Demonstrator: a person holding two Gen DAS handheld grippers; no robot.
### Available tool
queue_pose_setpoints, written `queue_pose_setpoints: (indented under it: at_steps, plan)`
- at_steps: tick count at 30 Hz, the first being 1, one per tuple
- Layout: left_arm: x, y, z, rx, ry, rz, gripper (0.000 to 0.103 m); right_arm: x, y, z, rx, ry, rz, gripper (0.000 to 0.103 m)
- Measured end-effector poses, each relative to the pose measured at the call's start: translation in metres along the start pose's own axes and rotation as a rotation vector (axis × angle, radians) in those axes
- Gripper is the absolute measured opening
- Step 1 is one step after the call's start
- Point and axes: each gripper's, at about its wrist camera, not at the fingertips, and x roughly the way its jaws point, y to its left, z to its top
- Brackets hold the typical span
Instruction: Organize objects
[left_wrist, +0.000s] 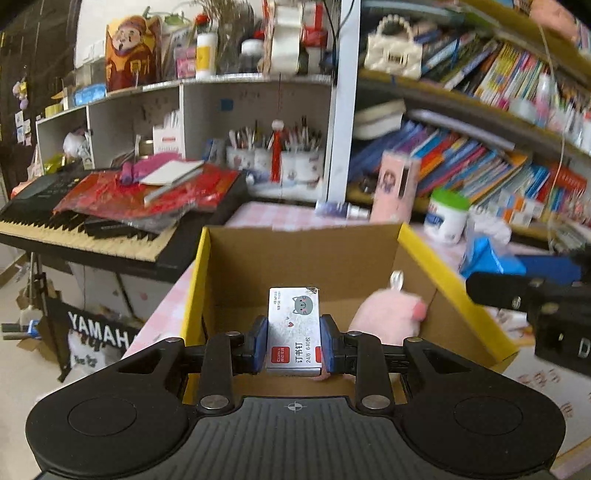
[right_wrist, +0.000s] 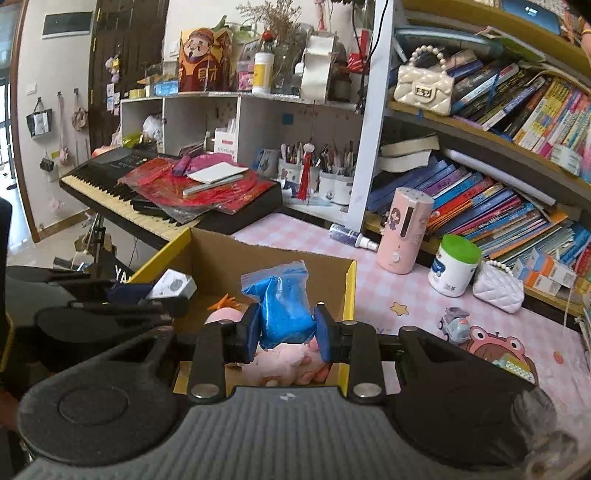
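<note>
Left tongs (left_wrist: 293, 341): closed on a staple box (left_wrist: 293, 328), its sides pinched between the blue pads (left_wrist: 260, 343). The staple box is held level above the open carton (left_wrist: 306, 254), over the carton's near wall.

Right tongs (right_wrist: 287, 334): closed on a blue bag (right_wrist: 282, 306), a clear zip pouch of blue material standing upright between the pads. The bag hangs above the carton (right_wrist: 273, 258), over its near right corner.

Carton: brown board with yellow flaps, standing at the left edge of the pink checked worktop (right_wrist: 391, 291). Inside it lies a pink plush (left_wrist: 388, 314), against the right wall in the left wrist view; the right wrist view shows the plush (right_wrist: 284, 363) directly below the bag.

On the worktop right of the carton: a pink dispenser (right_wrist: 404, 230) upright near the back edge, a green-lidded jar (right_wrist: 454, 266) just beside it, a white purse (right_wrist: 498, 286) touching the jar's right side, and a small toy car (right_wrist: 454, 325) nearer the front.

A keyboard (right_wrist: 147, 195) stands beyond the worktop's left edge.
</note>
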Motion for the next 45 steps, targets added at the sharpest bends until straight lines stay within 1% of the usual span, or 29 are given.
queue_pose_setpoints:
  at_steps: [4, 7, 16, 20, 21, 22, 24, 28, 31, 36, 41, 44, 45]
  plan:
    - [0.013, -0.005, -0.005, 0.017, 0.047, 0.026, 0.028, 0.019, -0.008, -0.003, 0.003, 0.037, 0.019, 0.029]
    - [0.020, -0.009, -0.011, 0.025, 0.084, 0.037, 0.028, 0.028, -0.012, -0.004, 0.007, 0.048, 0.033, 0.029]
    - [0.022, -0.011, -0.013, -0.026, 0.096, 0.068, 0.028, 0.047, -0.015, -0.010, -0.011, 0.092, 0.090, 0.029]
    - [0.014, -0.013, -0.013, -0.035, 0.079, 0.106, 0.030, 0.052, -0.018, -0.013, -0.004, 0.106, 0.102, 0.029]
    - [0.011, -0.014, -0.012, -0.040, 0.065, 0.110, 0.032, 0.054, -0.020, -0.013, 0.004, 0.107, 0.106, 0.029]
    - [0.005, -0.014, -0.011, -0.046, 0.044, 0.114, 0.035, 0.054, -0.021, -0.013, 0.013, 0.108, 0.109, 0.029]
    - [-0.009, -0.015, -0.009, -0.054, -0.005, 0.124, 0.046, 0.056, -0.025, -0.013, 0.022, 0.108, 0.111, 0.029]
    - [-0.037, -0.015, -0.005, -0.060, -0.092, 0.156, 0.051, 0.061, -0.028, -0.010, 0.024, 0.114, 0.116, 0.029]
    - [-0.054, -0.013, -0.002, -0.075, -0.138, 0.182, 0.052, 0.067, -0.024, -0.009, 0.001, 0.116, 0.131, 0.029]
    - [-0.076, -0.007, -0.008, -0.105, -0.149, 0.201, 0.053, 0.079, -0.013, -0.012, 0.002, 0.154, 0.181, 0.029]
    - [-0.089, -0.002, -0.016, -0.123, -0.135, 0.215, 0.053, 0.101, -0.003, -0.020, -0.020, 0.251, 0.199, 0.029]
    - [-0.096, 0.003, -0.019, -0.130, -0.132, 0.222, 0.053, 0.106, -0.007, -0.025, 0.040, 0.274, 0.201, 0.029]
    - [-0.097, 0.005, -0.020, -0.133, -0.130, 0.223, 0.053, 0.106, -0.007, -0.025, 0.041, 0.274, 0.202, 0.029]
